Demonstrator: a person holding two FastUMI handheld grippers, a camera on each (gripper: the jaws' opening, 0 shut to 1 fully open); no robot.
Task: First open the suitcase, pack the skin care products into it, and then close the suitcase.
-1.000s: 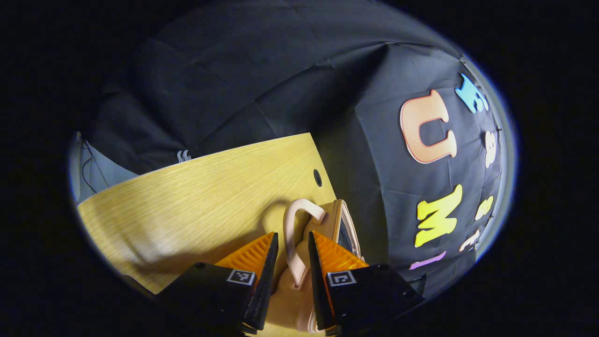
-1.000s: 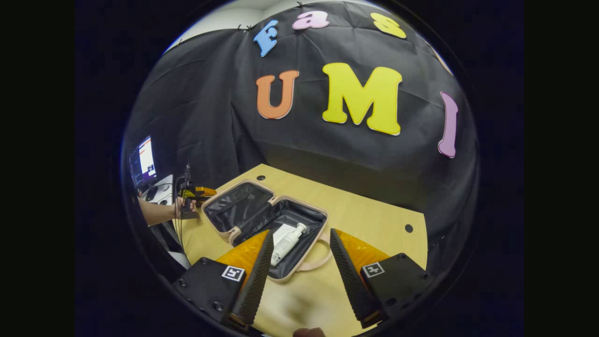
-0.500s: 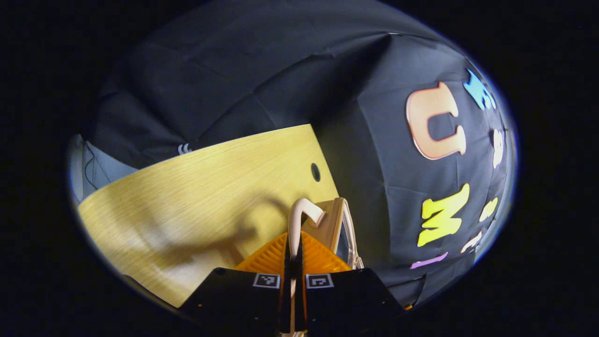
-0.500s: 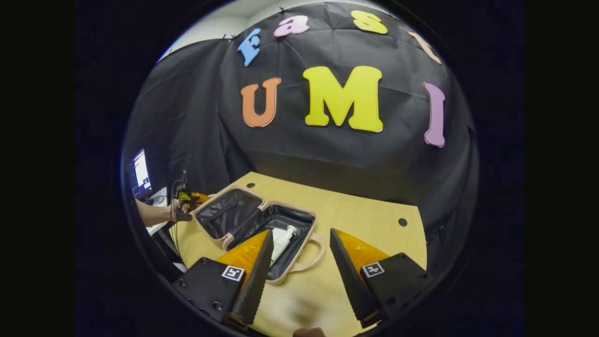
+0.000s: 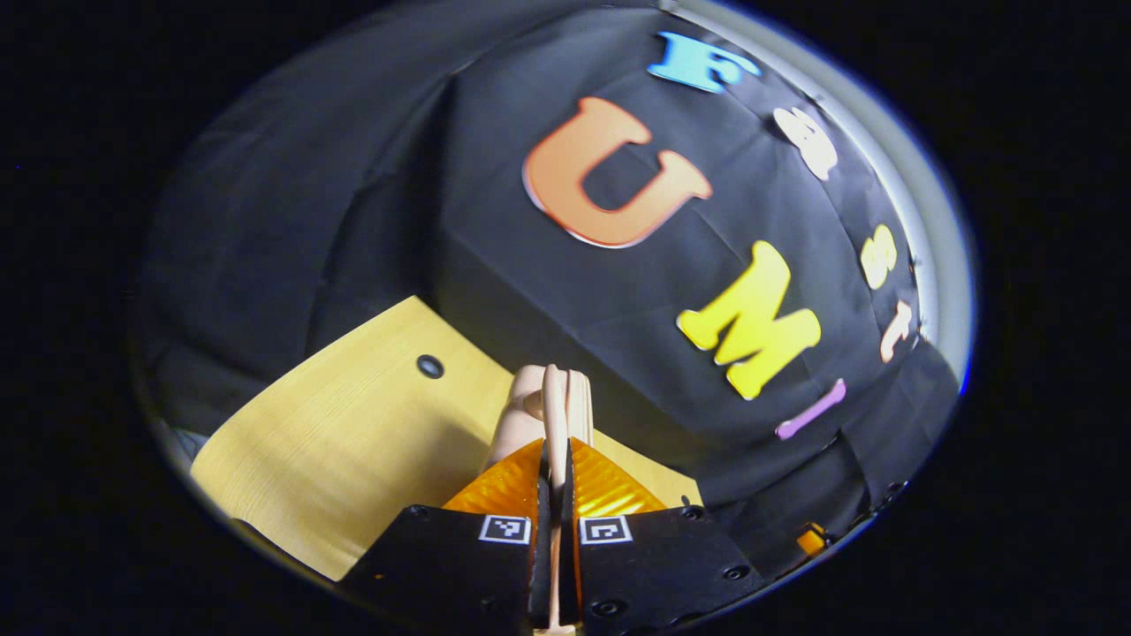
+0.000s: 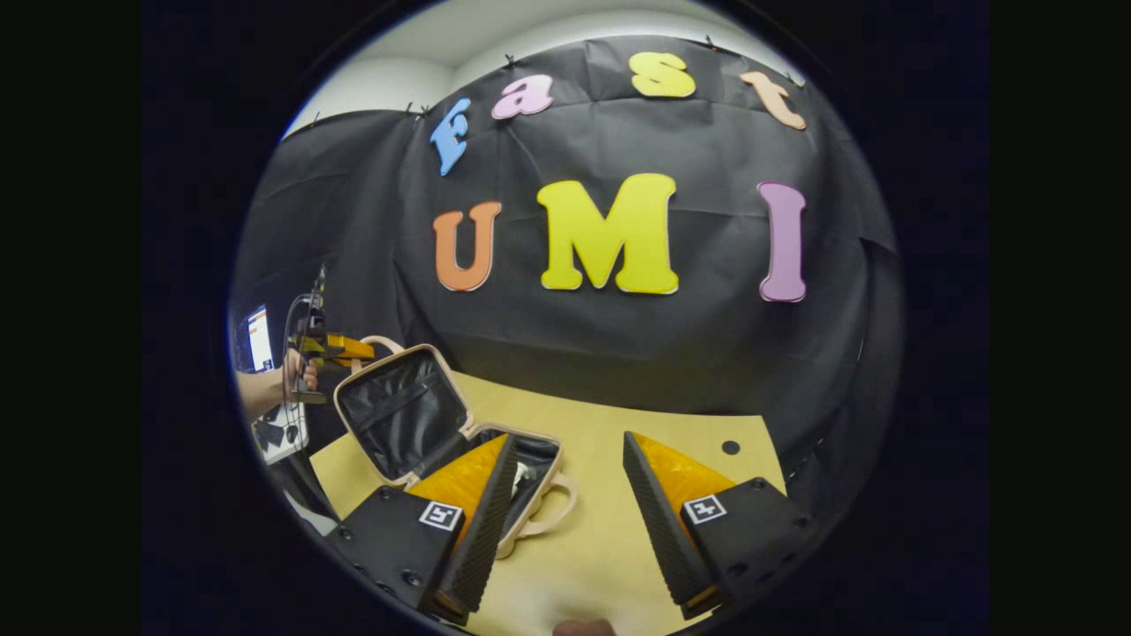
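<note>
Half a second ago our left gripper (image 5: 552, 481) was already closed on the pale pink handle (image 5: 553, 402) of the lid, with the lid lying flat; now the handle sits edge-on above our jaws at lower centre of the left gripper view and the wooden tabletop (image 5: 353, 450) has dropped to the lower left. In the right gripper view the left gripper (image 6: 340, 346), held by a person's hand (image 6: 299, 375) at the left edge, has risen with the dark-lined lid (image 6: 398, 413) of the small pink hard-shell suitcase (image 6: 459, 459), which now stands steeply tilted instead of lying open on the tabletop. We judge that the closing step is under way and the lid has roughly half its swing left.

Our right gripper (image 6: 565, 495) has its jaws wide apart and holds nothing; it hovers low in the frame above the tabletop just beside the suitcase. Behind its left finger a sliver of the white pump bottle (image 6: 519, 473) shows inside the base half, so the skin care product is packed. The base's own handle (image 6: 543, 512) loops out toward us.

The tabletop is pale wood grain with a round dark cable hole (image 6: 730, 447) toward the right. A lit monitor (image 6: 259, 338) shows at the far left edge, and black cloth walls the booth behind
</note>
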